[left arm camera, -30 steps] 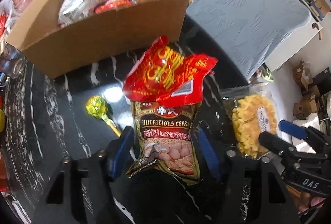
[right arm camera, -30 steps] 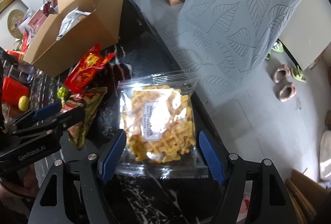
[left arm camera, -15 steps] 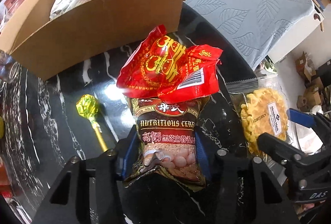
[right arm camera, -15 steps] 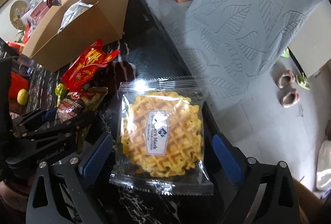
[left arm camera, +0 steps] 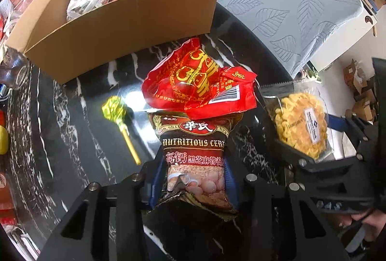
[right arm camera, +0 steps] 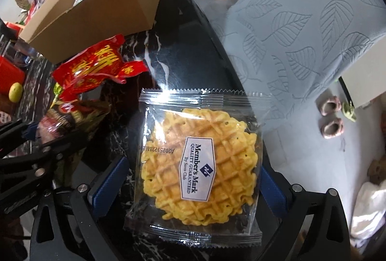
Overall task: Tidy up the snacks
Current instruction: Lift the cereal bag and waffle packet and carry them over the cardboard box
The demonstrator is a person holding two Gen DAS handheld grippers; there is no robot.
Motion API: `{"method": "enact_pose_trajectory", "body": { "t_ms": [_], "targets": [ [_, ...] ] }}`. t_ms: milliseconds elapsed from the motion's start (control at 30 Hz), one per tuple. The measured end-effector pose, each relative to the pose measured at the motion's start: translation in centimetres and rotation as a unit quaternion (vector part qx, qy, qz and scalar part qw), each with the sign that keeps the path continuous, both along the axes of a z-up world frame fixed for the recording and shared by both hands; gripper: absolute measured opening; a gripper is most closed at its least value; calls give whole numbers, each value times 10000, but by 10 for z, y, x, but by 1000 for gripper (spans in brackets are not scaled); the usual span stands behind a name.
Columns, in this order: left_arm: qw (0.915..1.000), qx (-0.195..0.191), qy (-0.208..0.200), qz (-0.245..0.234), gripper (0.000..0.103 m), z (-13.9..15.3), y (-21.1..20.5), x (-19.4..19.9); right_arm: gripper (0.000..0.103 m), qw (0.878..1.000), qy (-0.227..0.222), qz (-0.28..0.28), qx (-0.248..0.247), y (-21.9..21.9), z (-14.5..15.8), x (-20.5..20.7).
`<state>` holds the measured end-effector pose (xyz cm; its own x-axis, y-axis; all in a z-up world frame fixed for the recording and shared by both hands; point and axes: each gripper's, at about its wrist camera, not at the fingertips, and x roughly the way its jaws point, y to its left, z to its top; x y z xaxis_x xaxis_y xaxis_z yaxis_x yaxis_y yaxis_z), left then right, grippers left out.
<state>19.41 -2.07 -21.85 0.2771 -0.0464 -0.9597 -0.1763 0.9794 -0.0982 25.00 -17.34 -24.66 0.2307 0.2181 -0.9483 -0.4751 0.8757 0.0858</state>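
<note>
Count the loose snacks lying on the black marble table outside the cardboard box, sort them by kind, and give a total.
Red foil packet: 1
Brown cereal bag: 1
Waffle in clear wrapper: 1
Lollipop in green-yellow foil: 1
Total: 4

The snacks inside the cardboard box are left out, as they overlap too much to count.

Black marble table (left arm camera: 60, 121) has a cardboard box (left arm camera: 115, 27), lollipop (left arm camera: 114, 111), red snack bag (left arm camera: 200, 85), cereal pouch (left arm camera: 195, 155) and waffle pack (right arm camera: 200, 159) on it.
</note>
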Motion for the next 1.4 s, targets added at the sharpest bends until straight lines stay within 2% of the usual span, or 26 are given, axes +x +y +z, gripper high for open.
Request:
{"method": "enact_pose_trajectory", "body": {
  "t_ms": [133, 300, 500, 700, 833, 1233, 1400],
  "targets": [
    [9999, -78, 57, 38, 42, 3, 1, -10, 101, 10000, -58, 5, -30, 0, 0, -1],
    [9999, -109, 67, 69, 42, 10, 2, -25, 86, 9987, -320, 135, -364, 3, 0, -11],
    [9997, -202, 19, 120, 41, 21, 4, -37, 78, 9993, -209, 125, -281, 0, 4, -19],
    [9997, -232, -48, 27, 40, 31, 5, -53, 77, 9999, 28, 38, -124, -8, 11, -35],
    [9991, -425, -57, 55, 40, 33, 7, -65, 77, 9999, 54, -59, -81, -12, 19, -54],
    [9978, -642, -160, -69, 39, 61, 10, -111, 77, 9993, 105, -217, 294, -12, 47, -109],
    [9974, -595, -394, -139, 38, 81, 15, -124, 77, 9984, 116, -228, 514, -4, 62, -124]
  ]
}}
